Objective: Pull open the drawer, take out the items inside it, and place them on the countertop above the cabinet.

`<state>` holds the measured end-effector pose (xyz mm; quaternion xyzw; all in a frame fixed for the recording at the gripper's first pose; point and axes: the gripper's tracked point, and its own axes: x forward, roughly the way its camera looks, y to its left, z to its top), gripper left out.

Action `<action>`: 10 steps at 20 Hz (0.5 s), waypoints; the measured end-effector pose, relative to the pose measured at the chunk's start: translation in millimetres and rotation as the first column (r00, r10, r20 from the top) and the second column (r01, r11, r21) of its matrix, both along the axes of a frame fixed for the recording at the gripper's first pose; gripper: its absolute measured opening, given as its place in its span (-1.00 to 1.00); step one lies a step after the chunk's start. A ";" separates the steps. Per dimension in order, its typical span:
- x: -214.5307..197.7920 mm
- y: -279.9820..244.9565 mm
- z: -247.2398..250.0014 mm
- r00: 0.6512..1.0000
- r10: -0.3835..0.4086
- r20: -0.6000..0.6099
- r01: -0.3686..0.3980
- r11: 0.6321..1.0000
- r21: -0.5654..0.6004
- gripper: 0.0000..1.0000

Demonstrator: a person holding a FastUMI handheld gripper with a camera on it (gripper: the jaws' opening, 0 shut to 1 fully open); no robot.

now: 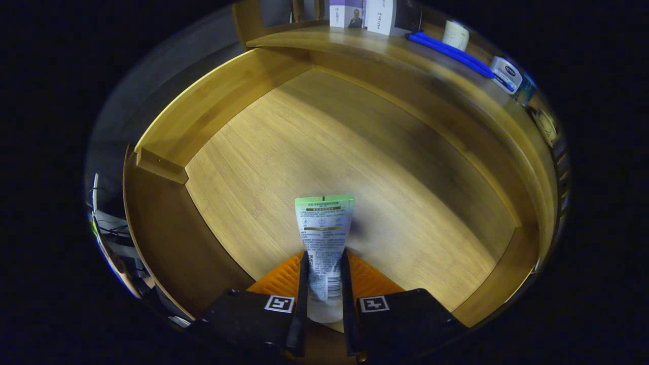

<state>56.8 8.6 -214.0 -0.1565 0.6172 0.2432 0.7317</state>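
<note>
A white tube with a green crimped end (324, 238) sits between my fingers, and my gripper (324, 261) is shut on it, both pads pressing its sides. The tube points forward over the bare wooden floor of the open drawer (314, 137); whether it is lifted off the floor I cannot tell. Beyond the drawer's far wall runs the wooden countertop (355, 43) of the cabinet.
On the countertop stand two boxes (362, 14), a blue toothbrush-like item (448, 50), a pale roll (455, 34) and a small white-and-blue jar (506, 73). The drawer's side walls (203, 109) rise left and right of the tube.
</note>
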 end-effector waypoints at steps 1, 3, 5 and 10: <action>3.0 2.2 5.1 1.000 -0.010 0.014 0.010 1.000 0.016 -0.35; 10.1 5.9 15.5 0.998 -0.037 0.052 0.035 0.998 0.045 -0.36; 18.7 8.9 31.8 0.994 -0.062 0.087 0.055 0.995 0.080 -0.36; 33.8 18.0 76.1 0.981 -0.110 0.158 0.081 0.981 0.179 -0.36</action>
